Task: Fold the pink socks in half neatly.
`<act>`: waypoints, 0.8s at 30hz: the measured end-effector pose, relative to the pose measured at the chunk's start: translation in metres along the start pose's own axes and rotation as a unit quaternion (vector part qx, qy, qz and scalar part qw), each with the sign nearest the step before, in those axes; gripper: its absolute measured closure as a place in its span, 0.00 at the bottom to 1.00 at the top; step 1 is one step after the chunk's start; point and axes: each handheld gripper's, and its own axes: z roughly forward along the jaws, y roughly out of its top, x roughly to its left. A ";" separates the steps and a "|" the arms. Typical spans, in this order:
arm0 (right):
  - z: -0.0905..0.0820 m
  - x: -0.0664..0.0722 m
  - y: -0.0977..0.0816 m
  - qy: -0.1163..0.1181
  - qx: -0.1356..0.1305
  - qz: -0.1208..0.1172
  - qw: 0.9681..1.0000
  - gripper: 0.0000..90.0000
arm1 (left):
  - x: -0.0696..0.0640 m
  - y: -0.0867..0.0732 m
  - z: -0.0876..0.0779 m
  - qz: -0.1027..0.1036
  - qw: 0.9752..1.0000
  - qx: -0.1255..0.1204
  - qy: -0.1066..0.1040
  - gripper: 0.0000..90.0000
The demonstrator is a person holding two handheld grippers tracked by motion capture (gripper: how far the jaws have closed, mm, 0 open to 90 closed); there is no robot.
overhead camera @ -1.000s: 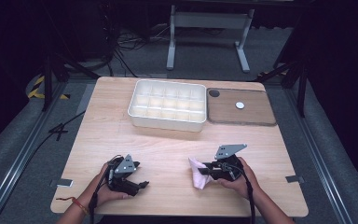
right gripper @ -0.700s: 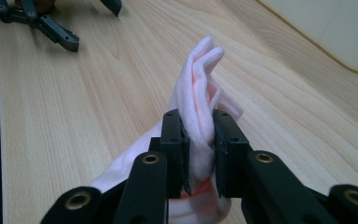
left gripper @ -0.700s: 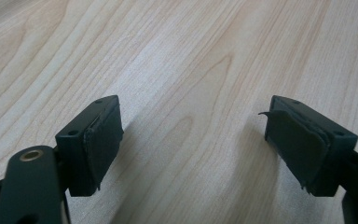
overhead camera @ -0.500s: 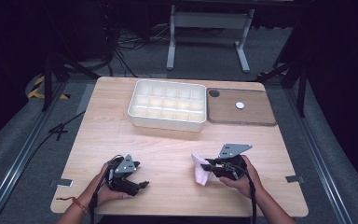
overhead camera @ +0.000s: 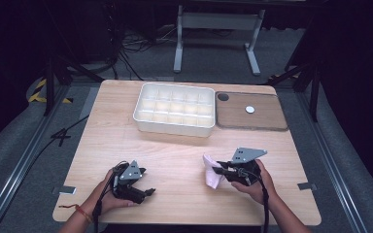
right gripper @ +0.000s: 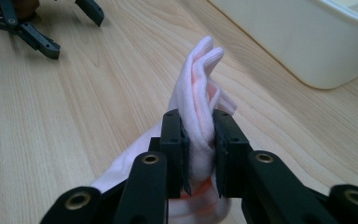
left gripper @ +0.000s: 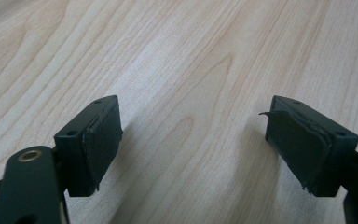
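We see our right tongs point(right gripper: 199, 149) pinching a soft pink-and-white cloth point(right gripper: 198, 100) just above the light wooden table point(overhead camera: 175, 150), our left tongs point(left gripper: 193, 144) wide open, holding nothing.

No writing, label, brand, number or sign can be read anywhere here: not on the bench, the things it carries, or either hand-held gripper.

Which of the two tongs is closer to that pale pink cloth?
The right. The right tongs are clamped on the pink cloth. The left tongs sit open, well off to its left on the bare table.
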 end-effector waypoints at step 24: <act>-0.012 -0.010 0.014 -0.030 -0.017 -0.011 0.999 0.85 | 0.000 0.000 0.000 0.000 1.000 0.000 0.000 0.21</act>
